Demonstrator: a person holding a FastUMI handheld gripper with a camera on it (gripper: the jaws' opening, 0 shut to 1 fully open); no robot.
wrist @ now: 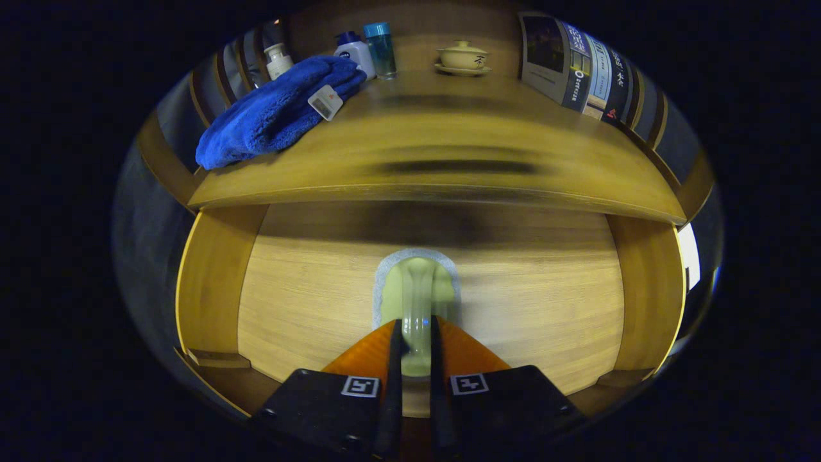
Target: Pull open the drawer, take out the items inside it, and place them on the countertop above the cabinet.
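The gripper (415, 340) has its jaws clamped on a pale green, smooth, rounded handle (415, 301) of what looks like a sponge tool, its grey, fuzzy-edged pad (417, 256) just ahead of the fingers (392, 359). It hangs over the open drawer (321, 301), a shallow box of light, fine-grained wood with thicker amber side walls. Above it, the table (449, 167) is glossy golden wood with a curved front edge. On the table lie a plush blue towel (276, 112) with a tag, a white bottle (278, 59), a white bottle with a blue cap (355, 51), a clear teal bottle (381, 48) and a cream lidded cup (462, 58) on a saucer.
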